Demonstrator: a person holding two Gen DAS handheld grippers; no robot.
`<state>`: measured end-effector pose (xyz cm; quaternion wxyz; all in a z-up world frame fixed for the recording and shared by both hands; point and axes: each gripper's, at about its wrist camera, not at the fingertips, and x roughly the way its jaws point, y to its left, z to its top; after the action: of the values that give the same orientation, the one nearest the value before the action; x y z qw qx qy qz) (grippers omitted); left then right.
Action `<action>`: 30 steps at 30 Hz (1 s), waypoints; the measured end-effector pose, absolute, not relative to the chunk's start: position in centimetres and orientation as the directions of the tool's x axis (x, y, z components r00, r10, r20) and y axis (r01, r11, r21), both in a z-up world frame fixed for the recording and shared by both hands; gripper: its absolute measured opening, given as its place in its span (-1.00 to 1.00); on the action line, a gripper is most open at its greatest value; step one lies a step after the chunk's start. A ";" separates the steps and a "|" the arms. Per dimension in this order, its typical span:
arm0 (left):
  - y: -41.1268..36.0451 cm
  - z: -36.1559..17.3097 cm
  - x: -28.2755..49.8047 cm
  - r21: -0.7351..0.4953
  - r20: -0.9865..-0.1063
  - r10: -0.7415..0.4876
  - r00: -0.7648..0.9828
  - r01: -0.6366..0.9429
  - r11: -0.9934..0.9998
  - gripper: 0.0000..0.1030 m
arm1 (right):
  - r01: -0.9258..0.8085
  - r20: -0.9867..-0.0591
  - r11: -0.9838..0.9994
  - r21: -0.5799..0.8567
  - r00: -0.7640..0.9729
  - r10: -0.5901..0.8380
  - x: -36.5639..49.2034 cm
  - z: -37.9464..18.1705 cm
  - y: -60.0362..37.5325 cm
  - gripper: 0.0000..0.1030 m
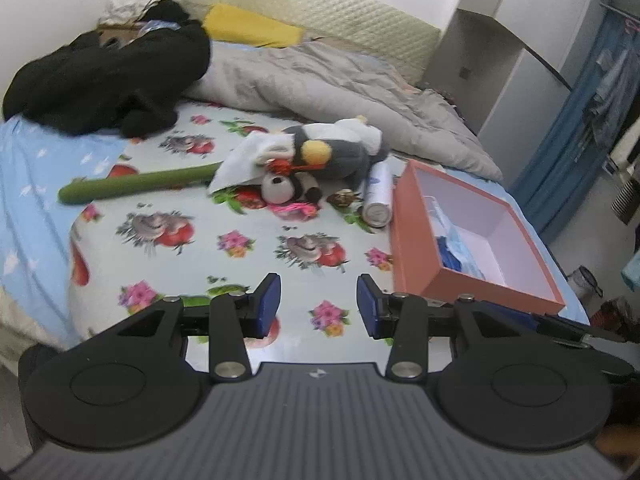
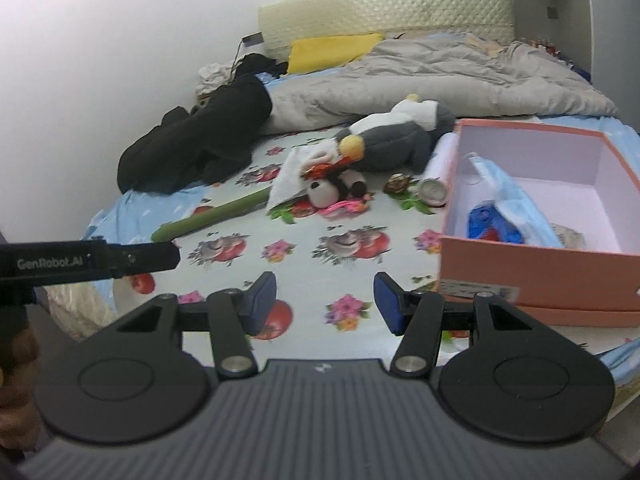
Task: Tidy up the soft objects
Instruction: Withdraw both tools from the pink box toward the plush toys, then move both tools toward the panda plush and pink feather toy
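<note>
Left gripper (image 1: 318, 306) and right gripper (image 2: 325, 304) parted, empty. Plush penguin (image 1: 340, 152), panda (image 1: 280, 189) loose at 12 o'clock; box (image 1: 416, 264) at 2, mostly unfilled.

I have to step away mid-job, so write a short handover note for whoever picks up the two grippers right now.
Left gripper: open, holding nothing, above the floral sheet.
Right gripper: open, holding nothing, just left of the orange box.
Things: grey penguin plush, small panda plush, white cloth and green tube lie clustered mid-bed; a white can lies by the box.
Done: the box already holds a blue bag with some items.
Left: the plush toys and cloth are still on the bed, not yet boxed.
</note>
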<state>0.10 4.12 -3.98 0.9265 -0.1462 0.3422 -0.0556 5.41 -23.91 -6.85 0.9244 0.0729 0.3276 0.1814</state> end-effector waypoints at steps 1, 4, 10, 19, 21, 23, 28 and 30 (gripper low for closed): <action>4.5 -4.2 0.1 -0.316 -0.621 -0.202 0.758 -0.006 0.949 -0.07 | -0.291 -0.580 0.922 0.255 0.717 0.387 5.4 -7.0 -23.4 0.10; 5.9 -5.1 0.4 -0.322 -0.631 -0.192 0.752 -0.029 0.946 -0.07 | -0.295 -0.590 0.921 0.255 0.707 0.390 5.6 -7.7 -22.3 0.10; 7.8 -7.2 3.2 -0.344 -0.645 -0.195 0.739 -0.053 0.937 -0.07 | -0.296 -0.621 0.924 0.242 0.685 0.381 7.0 -9.7 -20.3 0.10; 7.6 -11.1 10.9 -0.347 -0.681 -0.235 0.694 -0.023 0.938 -0.07 | -0.279 -0.631 0.935 0.218 0.690 0.353 11.4 -12.3 -18.8 0.10; 7.5 -12.0 12.9 -0.342 -0.690 -0.237 0.684 -0.019 0.939 -0.07 | -0.271 -0.631 0.940 0.205 0.698 0.339 12.9 -13.0 -18.7 0.10; 7.4 -12.8 14.7 -0.341 -0.695 -0.241 0.678 -0.016 0.940 -0.07 | -0.261 -0.633 0.942 0.209 0.698 0.334 14.3 -13.7 -18.7 0.10; 7.1 -14.8 19.6 -0.333 -0.703 -0.244 0.667 -0.006 0.943 -0.07 | -0.252 -0.628 0.946 0.201 0.708 0.322 18.0 -15.5 -18.3 0.10; 7.1 -15.5 21.4 -0.333 -0.704 -0.246 0.666 -0.003 0.943 0.01 | -0.247 -0.628 0.948 0.202 0.710 0.319 19.4 -16.2 -18.2 0.10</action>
<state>21.40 7.08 -15.45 0.8994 -0.1546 0.4032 -0.0674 19.39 -18.20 -16.22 0.9231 0.0516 0.3487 0.1535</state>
